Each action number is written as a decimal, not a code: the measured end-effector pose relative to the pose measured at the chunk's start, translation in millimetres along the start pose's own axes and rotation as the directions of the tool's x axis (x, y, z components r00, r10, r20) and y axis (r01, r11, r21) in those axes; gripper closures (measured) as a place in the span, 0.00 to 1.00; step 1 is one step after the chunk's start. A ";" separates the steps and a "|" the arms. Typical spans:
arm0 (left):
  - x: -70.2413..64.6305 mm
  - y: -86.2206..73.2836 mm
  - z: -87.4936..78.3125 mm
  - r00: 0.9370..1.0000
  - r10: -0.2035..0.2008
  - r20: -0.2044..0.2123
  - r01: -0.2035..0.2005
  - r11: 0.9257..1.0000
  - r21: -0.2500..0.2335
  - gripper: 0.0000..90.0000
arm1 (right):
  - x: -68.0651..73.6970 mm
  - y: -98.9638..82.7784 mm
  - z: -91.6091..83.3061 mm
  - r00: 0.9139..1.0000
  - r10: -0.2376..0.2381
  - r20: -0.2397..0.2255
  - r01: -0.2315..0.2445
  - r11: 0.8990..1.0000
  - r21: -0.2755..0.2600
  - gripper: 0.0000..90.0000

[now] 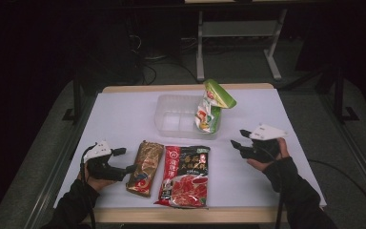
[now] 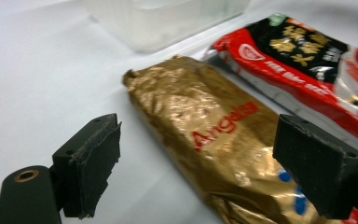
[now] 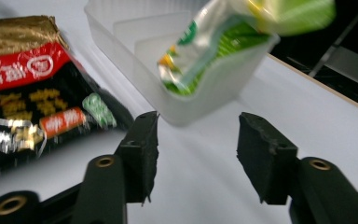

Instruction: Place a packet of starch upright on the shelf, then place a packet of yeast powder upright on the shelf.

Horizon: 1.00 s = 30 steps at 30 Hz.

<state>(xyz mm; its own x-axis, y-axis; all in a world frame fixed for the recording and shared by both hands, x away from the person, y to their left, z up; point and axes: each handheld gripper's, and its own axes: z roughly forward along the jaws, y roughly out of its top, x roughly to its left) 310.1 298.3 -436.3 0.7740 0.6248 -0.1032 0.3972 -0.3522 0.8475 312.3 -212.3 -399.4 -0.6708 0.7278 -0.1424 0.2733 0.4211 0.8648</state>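
A clear plastic container stands at the table's middle back. A green snack packet stands tilted in its right end, with the top poking out. A gold packet and a red-and-black packet lie side by side near the front edge. My left gripper is open just left of the gold packet, whose near end lies between the spread jaws without touching the pads. My right gripper is open and empty, right of the container and a short way from the green packet.
The white tabletop has bare room at the left and along the right side. Dark floor, cables and a metal desk frame lie beyond the far edge. The red-and-black packet lies left of my right jaws.
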 end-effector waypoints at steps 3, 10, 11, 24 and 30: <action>7.0 2.1 2.8 0.999 -0.035 0.009 0.035 0.999 -0.009 0.16 | -4.4 -17.1 -14.5 1.000 0.025 0.001 -0.025 1.000 -0.002 0.48; 13.8 5.1 15.8 0.998 -0.064 0.030 0.063 0.998 0.021 0.20 | -0.8 -38.1 -35.7 0.998 0.056 0.009 -0.056 0.997 -0.045 0.43; 14.9 6.0 17.2 0.997 -0.064 0.032 0.063 0.998 0.024 0.20 | 2.4 -39.3 -37.3 0.999 0.049 0.010 -0.049 0.998 -0.048 0.43; 35.0 20.8 48.9 0.991 -0.102 0.087 0.096 0.993 0.068 0.20 | 24.6 -48.3 -33.2 0.998 0.053 -0.044 -0.055 0.998 -0.031 0.37; 36.9 27.6 62.3 0.991 -0.082 0.105 0.068 0.989 0.134 0.20 | 30.7 -47.2 -27.1 0.995 0.023 -0.093 -0.024 1.000 -0.002 0.37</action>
<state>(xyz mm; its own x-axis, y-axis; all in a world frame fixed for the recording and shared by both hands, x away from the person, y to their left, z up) 380.4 268.2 -449.1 0.7861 0.5753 -0.2261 0.5110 -0.3990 0.7614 260.1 -224.6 -431.6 -0.7255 0.6839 -0.0768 0.2875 0.4027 0.8690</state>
